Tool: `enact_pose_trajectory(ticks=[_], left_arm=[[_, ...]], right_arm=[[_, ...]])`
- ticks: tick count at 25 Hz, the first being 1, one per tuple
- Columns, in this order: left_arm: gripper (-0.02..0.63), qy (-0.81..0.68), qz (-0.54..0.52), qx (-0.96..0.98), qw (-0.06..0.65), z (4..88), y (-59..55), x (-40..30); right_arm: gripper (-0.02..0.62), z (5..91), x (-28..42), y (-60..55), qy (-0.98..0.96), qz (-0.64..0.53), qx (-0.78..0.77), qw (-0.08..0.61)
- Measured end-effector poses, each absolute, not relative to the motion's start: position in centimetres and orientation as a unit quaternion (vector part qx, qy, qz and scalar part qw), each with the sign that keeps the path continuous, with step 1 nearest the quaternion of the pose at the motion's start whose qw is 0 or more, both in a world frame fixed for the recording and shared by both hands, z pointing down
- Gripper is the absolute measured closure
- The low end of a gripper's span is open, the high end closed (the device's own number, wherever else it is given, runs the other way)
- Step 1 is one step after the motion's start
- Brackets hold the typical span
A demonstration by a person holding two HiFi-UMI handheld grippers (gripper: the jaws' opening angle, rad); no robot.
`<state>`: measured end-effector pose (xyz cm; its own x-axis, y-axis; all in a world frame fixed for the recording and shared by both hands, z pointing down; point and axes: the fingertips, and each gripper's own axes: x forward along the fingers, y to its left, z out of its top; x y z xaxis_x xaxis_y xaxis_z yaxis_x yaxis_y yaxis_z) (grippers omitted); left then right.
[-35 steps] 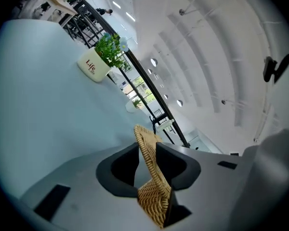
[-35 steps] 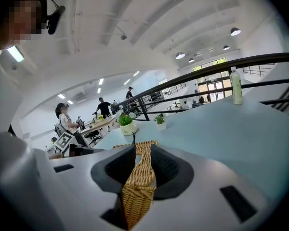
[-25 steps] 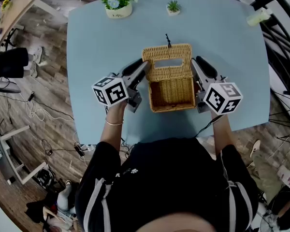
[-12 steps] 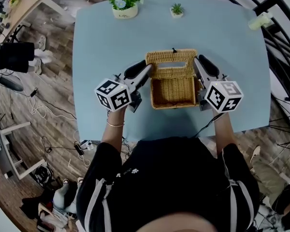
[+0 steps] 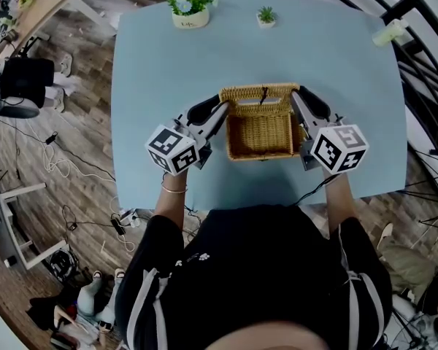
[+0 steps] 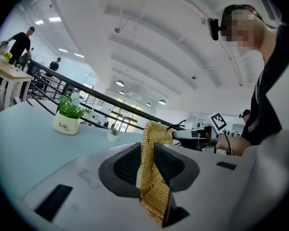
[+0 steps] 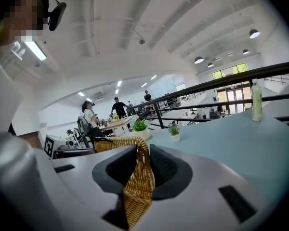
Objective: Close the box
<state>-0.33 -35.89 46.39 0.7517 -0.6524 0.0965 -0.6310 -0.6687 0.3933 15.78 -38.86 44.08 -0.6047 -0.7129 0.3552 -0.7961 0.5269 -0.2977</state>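
A wicker box (image 5: 261, 135) stands open in the middle of the light blue table (image 5: 153, 71). Its hinged wicker lid (image 5: 260, 98) stands nearly upright over the far rim, with a dark loop at its top edge. My left gripper (image 5: 223, 111) is shut on the lid's left edge, and its jaws have just been closing on that wicker. My right gripper (image 5: 300, 106) is shut on the lid's right edge. In the left gripper view the lid (image 6: 153, 177) fills the gap between the jaws. In the right gripper view the lid (image 7: 137, 182) does the same.
A plant in a white pot (image 5: 190, 9) and a smaller plant (image 5: 266, 15) stand at the table's far edge. A pale bottle (image 5: 391, 29) lies by the far right corner, next to a dark railing. A cable (image 5: 310, 190) trails off the near edge.
The lid has swung up from leaning back to nearly upright, carried by both grippers. The left gripper has rolled and risen a little; the right has barely moved.
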Motion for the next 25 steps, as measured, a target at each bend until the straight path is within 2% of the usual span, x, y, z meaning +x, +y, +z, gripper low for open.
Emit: enact_pose_trajectory(ticks=[25], left_arm=[[0.522, -0.431, 0.02, 0.888, 0.158, 45.3, -31.8, -0.2]], right_arm=[[0.514, 43.6, 16.5, -33.5, -0.887, 0.226, 0.395, 0.077]])
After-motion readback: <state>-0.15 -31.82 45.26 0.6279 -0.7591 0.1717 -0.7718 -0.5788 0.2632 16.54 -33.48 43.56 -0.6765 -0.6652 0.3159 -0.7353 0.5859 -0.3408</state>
